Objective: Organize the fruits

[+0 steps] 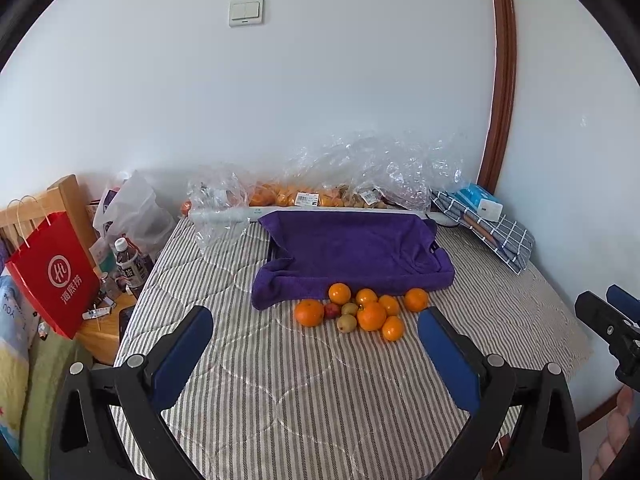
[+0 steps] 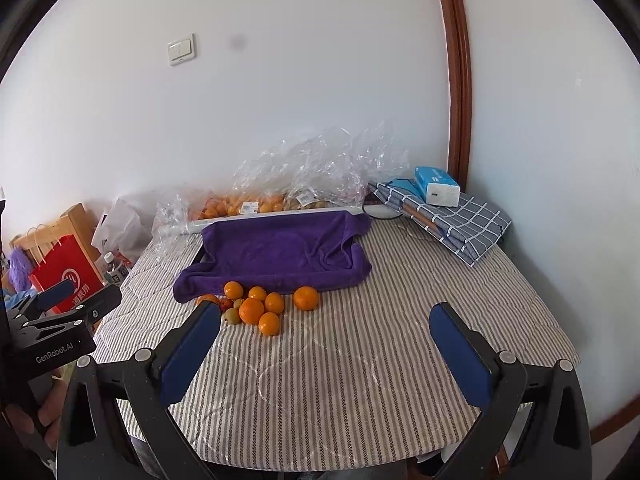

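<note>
With my left gripper (image 1: 316,332) and right gripper (image 2: 326,328) both spread wide (empty), a careless nudge could roll the oranges (image 1: 372,315) away from the purple towel (image 1: 352,252).

White wall (image 1: 320,100) with a light switch (image 1: 246,11), brown wooden door frame (image 1: 502,80), striped cloth on the table (image 2: 340,380), soft daylight
</note>
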{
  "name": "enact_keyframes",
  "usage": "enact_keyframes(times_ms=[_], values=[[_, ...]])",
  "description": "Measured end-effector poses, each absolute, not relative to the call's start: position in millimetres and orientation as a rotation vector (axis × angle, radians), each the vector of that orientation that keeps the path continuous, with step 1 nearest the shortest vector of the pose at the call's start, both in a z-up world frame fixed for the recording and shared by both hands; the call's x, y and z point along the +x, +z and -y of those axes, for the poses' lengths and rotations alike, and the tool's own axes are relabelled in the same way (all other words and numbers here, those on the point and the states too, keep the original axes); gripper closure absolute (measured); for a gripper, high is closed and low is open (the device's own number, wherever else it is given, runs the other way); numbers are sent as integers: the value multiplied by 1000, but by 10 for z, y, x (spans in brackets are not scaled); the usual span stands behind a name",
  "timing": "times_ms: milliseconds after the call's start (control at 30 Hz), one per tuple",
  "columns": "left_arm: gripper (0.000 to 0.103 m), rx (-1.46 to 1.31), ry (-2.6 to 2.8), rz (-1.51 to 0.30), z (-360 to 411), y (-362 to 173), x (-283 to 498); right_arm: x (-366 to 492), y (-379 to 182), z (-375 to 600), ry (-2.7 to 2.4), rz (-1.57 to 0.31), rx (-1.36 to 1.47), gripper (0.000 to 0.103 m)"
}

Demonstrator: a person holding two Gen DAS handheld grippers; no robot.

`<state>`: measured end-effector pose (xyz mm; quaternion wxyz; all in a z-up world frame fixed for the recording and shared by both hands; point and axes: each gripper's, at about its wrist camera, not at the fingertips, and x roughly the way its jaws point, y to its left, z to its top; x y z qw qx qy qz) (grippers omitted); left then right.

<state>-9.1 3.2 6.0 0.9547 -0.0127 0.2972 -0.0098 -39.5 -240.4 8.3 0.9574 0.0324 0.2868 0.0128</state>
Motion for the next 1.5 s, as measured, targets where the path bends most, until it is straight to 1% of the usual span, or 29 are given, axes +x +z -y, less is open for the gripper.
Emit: enact_keyframes(times_ms=[1500], values=[[0, -34, -21, -599, -21, 81, -62, -396, 96, 2402, 25, -572, 69, 0]])
